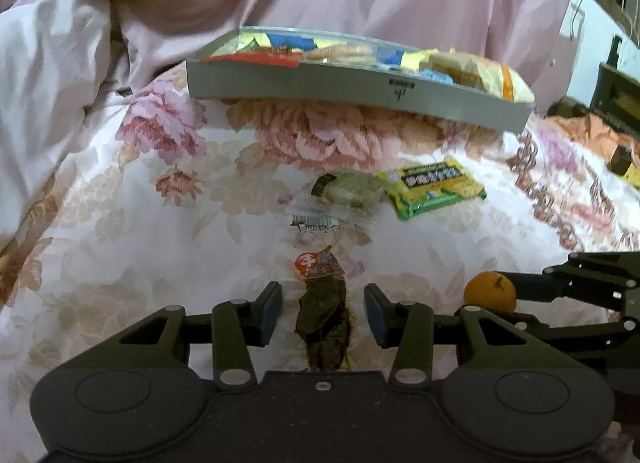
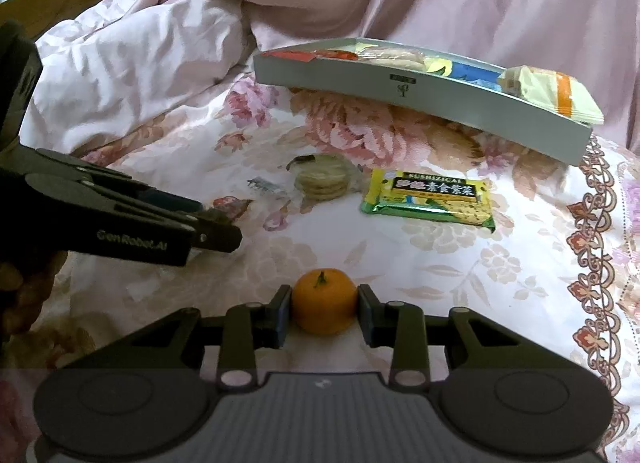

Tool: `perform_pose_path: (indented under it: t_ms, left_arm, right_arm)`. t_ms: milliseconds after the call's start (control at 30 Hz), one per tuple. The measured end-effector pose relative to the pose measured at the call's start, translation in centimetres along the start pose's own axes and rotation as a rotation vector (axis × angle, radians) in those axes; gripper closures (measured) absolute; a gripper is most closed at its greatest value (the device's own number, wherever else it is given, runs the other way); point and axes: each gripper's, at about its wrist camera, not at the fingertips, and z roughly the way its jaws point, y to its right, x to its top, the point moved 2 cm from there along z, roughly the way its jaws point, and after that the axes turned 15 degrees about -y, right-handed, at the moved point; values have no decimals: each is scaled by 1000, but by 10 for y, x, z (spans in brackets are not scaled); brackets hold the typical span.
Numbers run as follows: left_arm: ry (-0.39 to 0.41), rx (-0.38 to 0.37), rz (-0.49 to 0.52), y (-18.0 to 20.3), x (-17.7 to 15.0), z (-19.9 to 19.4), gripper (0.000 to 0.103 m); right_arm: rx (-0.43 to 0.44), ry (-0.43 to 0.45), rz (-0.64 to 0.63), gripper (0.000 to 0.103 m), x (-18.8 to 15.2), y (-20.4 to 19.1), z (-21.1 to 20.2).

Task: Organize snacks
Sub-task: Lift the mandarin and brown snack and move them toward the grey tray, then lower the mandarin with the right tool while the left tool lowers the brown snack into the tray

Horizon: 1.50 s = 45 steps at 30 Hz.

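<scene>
A: Left cam: left claw (image 1: 323, 313) spread apart, low over the bedspread (image 1: 120, 223), dark snack pack (image 1: 325, 319) lying btwn the fingers, untouched. Center it b4 squeezing imo.

B: Right cam: right claw (image 2: 323, 313) clamped on the orange (image 2: 324, 301), level w/ the bed. Tray (image 2: 400, 95) straight ahead, so lift gently.

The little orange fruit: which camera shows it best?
The right wrist view: the orange sits centred between the right gripper pads, stem visible. The left wrist view catches it only at the right edge, partly hidden behind the gripper linkage.
</scene>
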Motion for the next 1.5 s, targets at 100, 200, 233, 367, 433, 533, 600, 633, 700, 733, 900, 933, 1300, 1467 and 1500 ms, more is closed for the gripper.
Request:
perform_pose_path:
  t_ms: [100,200,233,367,433,533,600,633,700,733,900,933,1300,1467,1500]
  left_arm:
    - [27,-30,-15,-1,1,-4,56]
    - [35,-40,-24,0,1,-6,56]
    - [40,-46,-29,1,0,-7,56]
    - [80,-78,-41,2,0,-14,56]
    - [105,-93,-39,5,-1,-18,56]
    - [141,-120,-37,9,-1,-24,56]
    - [161,-134,-37,12,-2,-27,56]
    - [169,-138,-37,13,-2,-28,56]
    - [181,-144,-41,14,-3,-30,56]
    - [183,-145,-44,14,-3,-30,56]
    - [177,-137,-75,11,2,-30,56]
    - [178,-145,-88,10,4,-32,56]
    - [312,-99,-105,10,83,-44,56]
    - [352,-66,-115,4,132,-35,56]
    - [358,-59,-113,4,140,-33,56]
  right_arm:
    - [-10,14,7,65,0,2,-4]
    - [-16,30,11,65,1,4,-8]
    - [-18,34,13,65,1,5,-9]
    - [-21,46,20,65,3,6,-11]
    - [-24,56,21,65,3,6,-13]
    - [-30,75,22,65,5,8,-17]
    - [-36,89,23,65,6,10,-21]
    - [-39,95,24,65,7,12,-22]
    - [-44,106,29,65,7,15,-25]
    - [-46,110,32,65,6,17,-27]
    - [-57,124,46,65,4,27,-33]
    - [-58,127,46,65,4,29,-34]
    - [-67,197,-73,65,48,57,-50]
    - [-61,204,-77,65,77,74,-52]
    - [-66,204,-90,65,83,75,-52]
